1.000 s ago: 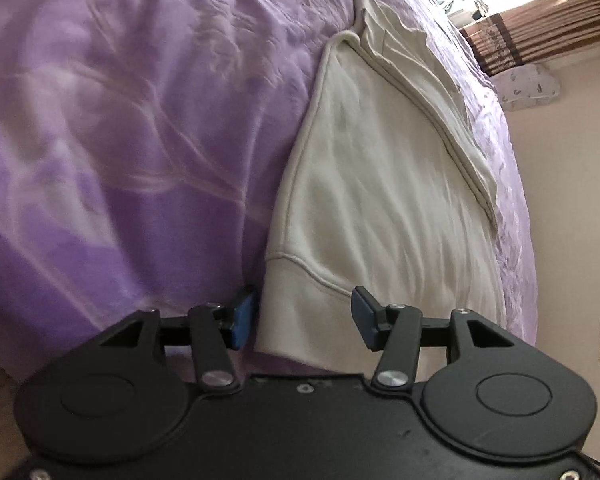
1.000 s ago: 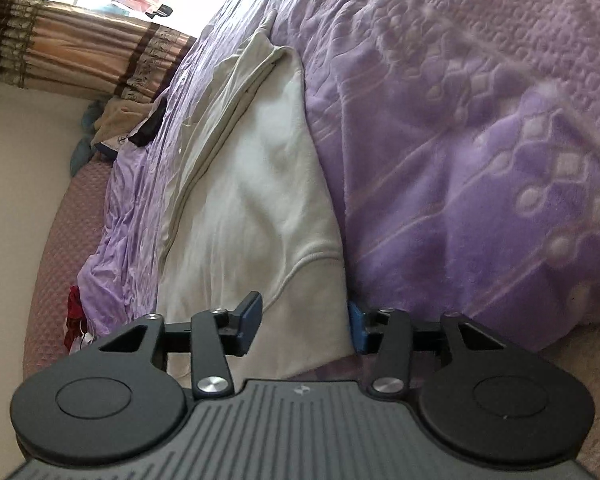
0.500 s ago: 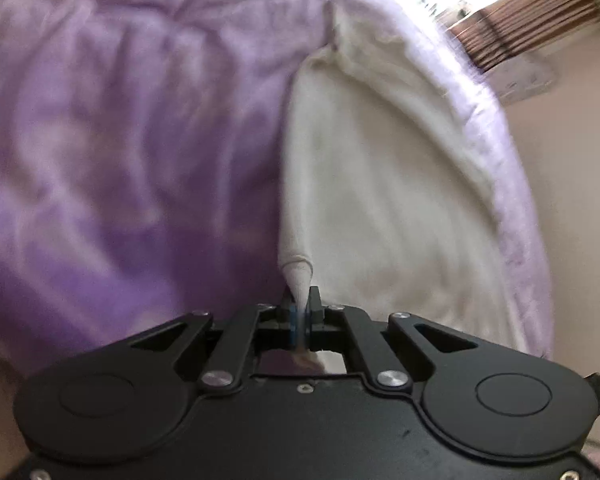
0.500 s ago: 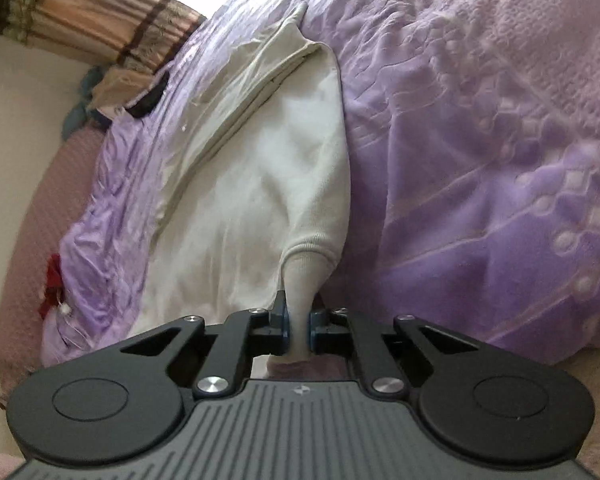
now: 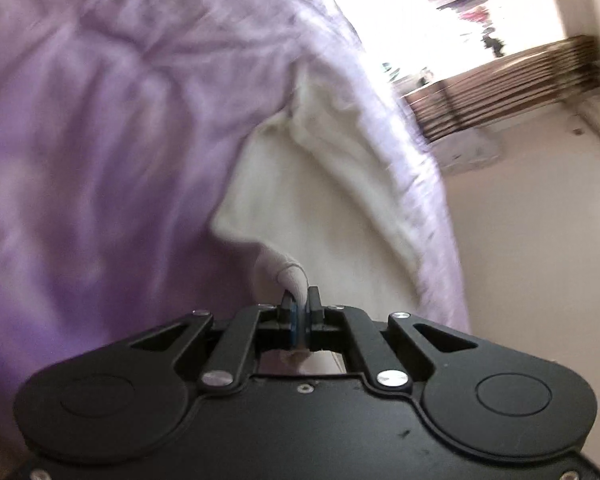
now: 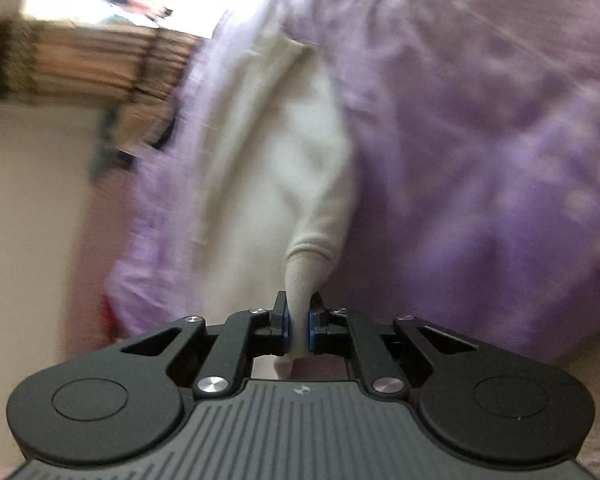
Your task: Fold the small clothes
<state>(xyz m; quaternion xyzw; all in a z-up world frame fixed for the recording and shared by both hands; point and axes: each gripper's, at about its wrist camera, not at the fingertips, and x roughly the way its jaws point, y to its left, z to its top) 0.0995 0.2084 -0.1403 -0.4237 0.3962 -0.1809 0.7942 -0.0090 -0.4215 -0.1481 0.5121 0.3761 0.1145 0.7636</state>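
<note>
Cloth fills most of both wrist views: a cream garment lies stretched along a purple blanket on a bed, with its far end reaching toward the bright window. Both views are smeared by blur, so finer detail of the fabric cannot be made out.

The left gripper has its jaws closed tight on a near corner of the cream garment; the blue pads meet with only a thin pinch of ribbed hem between them, and the cloth rises from the jaws in a small peak before spreading out over the bed. A scrap of the hem pokes out behind the pads, toward the camera.

The right gripper grips the other near corner of the same garment. Here the bunch of ribbed hem is thicker, so the jaws stand slightly apart with the cloth squeezed between the blue pads. The fabric narrows into a cone just above the jaws and widens again as it runs away up the blanket.

Between the two grips the near edge of the garment is lifted off the bed, while the rest lies on the purple blanket. A striped brown curtain hangs beside the window, and a pale wall shows past the bed's edge. In the right wrist view the same curtain appears at upper left, with something dark and blurred below it that I cannot identify.
</note>
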